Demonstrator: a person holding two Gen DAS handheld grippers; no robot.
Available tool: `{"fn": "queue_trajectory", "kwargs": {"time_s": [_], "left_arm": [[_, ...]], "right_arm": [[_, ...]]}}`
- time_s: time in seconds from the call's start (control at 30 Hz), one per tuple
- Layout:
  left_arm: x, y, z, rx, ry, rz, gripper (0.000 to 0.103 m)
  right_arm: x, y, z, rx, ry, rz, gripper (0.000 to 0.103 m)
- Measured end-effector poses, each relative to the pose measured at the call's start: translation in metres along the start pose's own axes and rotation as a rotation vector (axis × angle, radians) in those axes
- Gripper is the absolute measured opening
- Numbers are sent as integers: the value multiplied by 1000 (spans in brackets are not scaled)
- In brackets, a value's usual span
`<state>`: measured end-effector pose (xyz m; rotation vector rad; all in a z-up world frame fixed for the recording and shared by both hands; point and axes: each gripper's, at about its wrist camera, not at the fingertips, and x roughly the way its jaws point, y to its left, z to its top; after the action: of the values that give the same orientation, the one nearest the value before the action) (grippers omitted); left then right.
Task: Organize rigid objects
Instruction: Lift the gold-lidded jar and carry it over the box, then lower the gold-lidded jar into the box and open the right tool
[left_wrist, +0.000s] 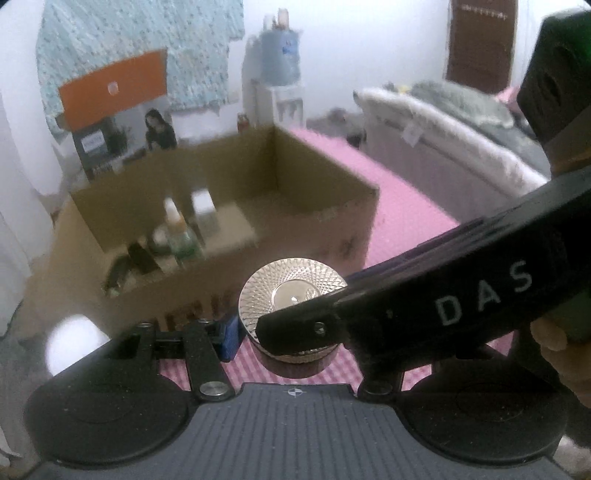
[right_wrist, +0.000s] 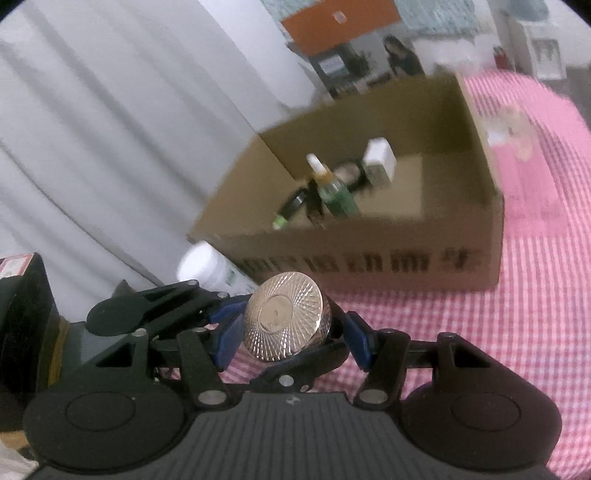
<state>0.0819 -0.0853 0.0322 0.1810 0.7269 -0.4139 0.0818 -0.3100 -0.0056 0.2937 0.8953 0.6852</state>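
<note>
A jar with a patterned gold lid (left_wrist: 293, 295) hangs just above the pink checked cloth, in front of the cardboard box (left_wrist: 332, 221). My left gripper (left_wrist: 291, 343) is shut on it: the blue left pad (left_wrist: 229, 339) presses its side, while the other gripper's black arm (left_wrist: 461, 295) hides the right pad. In the right wrist view the same jar (right_wrist: 288, 321) sits tilted between blue pads (right_wrist: 356, 339), with my right gripper (right_wrist: 291, 336) shut on it too. The box (right_wrist: 369, 254) holds a green dropper bottle (right_wrist: 334, 192), a white carton (right_wrist: 378, 162) and dark tubes.
A white-capped jar (right_wrist: 207, 266) stands on the cloth at the box's left front corner. White curtains (right_wrist: 110, 129) hang to the left. An orange-topped poster box (left_wrist: 114, 85) stands behind the cardboard box, and a bed with grey blankets (left_wrist: 461, 110) lies to the right.
</note>
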Motion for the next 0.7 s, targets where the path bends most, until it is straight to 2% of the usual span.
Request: {"fn": "queue_trajectory", "kwargs": {"time_s": [0.17,0.33,0.53,0.7], "left_arm": [[-13,9,29,-9,-63,18,56],[-12,19,57,-16,-91,35,56],[15,32,86,-70,-65,32,56],[46,43,99,-127,-18,19,56]], "right_arm": [[-14,22,29,-82,-52,2,63],[-18,30,61,-132,-74,1,63],[-7,16,105,-136,-50,3,63],[12,-7,133,-125,11,-7,63]]}}
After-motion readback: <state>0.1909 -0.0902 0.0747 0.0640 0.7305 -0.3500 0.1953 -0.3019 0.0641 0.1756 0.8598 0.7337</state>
